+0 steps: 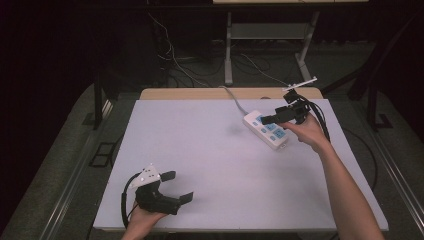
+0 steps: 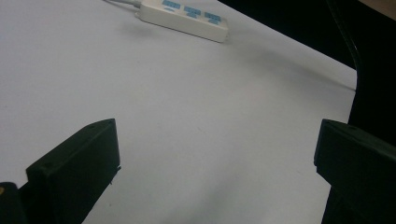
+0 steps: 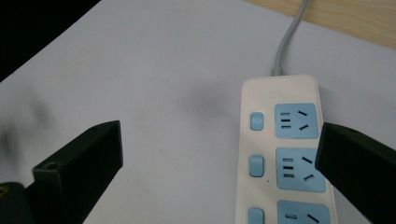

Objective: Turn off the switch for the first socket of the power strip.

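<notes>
High view: a white table (image 1: 215, 165) carries a cream power strip (image 1: 266, 130) with blue sockets, lying at the far right. The right gripper (image 1: 280, 118), held in the person's right hand (image 1: 307, 132), hangs over the strip, its jaws pointing left across the sockets. The left gripper (image 1: 177, 187), held in the left hand (image 1: 145, 220) at the near edge, sits well apart from the strip, with bare tabletop ahead of its jaws; a grey three-cornered plate (image 1: 146, 176) tops it.

Right gripper view: the right gripper (image 3: 219, 154) has its jaws spread wide and grasps nothing. The power strip (image 3: 285, 149) lies below and between the jaws, nearer the right-hand jaw, which covers part of the blue sockets. Three blue switches (image 3: 257, 121) run down the strip beside the sockets, and a grey cord (image 3: 292, 35) leaves the strip's far end, ahead of the jaws.

Left gripper view: the left gripper (image 2: 217, 149) likewise has its jaws wide apart and empty. The power strip (image 2: 184, 19) lies far ahead of the jaws, toward the left-hand one, across open white tabletop (image 2: 187, 116). Whether either gripper touches the table cannot be told.
</notes>
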Demonstrator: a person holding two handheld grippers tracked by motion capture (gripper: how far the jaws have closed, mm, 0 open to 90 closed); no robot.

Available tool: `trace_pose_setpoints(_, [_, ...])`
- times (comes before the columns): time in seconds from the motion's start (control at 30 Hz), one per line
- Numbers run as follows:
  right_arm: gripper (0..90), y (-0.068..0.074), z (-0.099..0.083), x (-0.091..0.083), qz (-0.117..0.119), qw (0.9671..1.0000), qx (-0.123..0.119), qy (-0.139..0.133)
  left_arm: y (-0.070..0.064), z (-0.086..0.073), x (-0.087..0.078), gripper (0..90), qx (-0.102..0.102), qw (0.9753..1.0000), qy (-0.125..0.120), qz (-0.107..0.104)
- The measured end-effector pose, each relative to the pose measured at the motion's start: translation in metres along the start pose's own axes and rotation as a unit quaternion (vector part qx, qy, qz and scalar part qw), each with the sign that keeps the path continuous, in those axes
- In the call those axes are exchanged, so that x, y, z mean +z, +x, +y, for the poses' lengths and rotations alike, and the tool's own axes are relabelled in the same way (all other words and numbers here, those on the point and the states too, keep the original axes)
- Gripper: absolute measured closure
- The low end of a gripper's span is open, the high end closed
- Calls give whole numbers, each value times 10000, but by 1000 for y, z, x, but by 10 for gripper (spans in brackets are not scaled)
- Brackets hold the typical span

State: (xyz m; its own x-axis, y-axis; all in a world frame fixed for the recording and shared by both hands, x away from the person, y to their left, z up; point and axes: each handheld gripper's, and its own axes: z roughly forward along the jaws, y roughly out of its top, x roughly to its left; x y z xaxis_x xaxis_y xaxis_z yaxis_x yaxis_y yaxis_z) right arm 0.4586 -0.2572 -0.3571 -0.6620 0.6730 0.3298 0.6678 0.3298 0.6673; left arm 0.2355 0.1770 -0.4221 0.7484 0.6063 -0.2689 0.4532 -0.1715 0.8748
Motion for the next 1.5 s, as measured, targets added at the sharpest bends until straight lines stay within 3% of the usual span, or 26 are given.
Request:
trace_pose_setpoints(0.07, [14, -3, 0, 5, -43, 10000, 43, 13, 0, 0, 0, 0, -1, 10000, 3, -2])
trace_pose_setpoints(0.13, [189, -3, 0, 5, -199, 9998, -60, -83, 0, 0, 0, 0, 4, 10000, 4, -5])
trace_pose_setpoints(0.23, [213, -4, 1, 5, -206, 9995, -28, -238, 1, 0, -1, 0, 1, 10000, 6, -10])
trace_pose_setpoints(0.3, [284, -5, 2, 6, -265, 9990, 42, -361, 1, 0, -1, 0, -20, 10000, -10, -6])
trace_pose_setpoints(0.5, [403, -9, 1, 12, -337, 9986, 124, -393, 1, 0, -2, 0, -17, 10000, -10, -23])
trace_pose_setpoints(0.6, [526, -11, 0, 18, -319, 9985, 183, -416, 2, 0, -2, 0, -14, 10000, -9, -22])
trace_pose_setpoints(0.73, [563, -12, 0, 22, -345, 9980, 225, -485, 2, 0, -2, 0, -14, 10000, 11, -23])
trace_pose_setpoints(1.1, [806, -22, -2, 32, -315, 9972, 404, -548, 1, 0, -1, 0, 0, 10000, 7, -35])
trace_pose_setpoints(1.5, [895, -29, -5, 43, -326, 9973, 486, -435, 2, 0, -1, 0, 1, 10000, 11, -31])
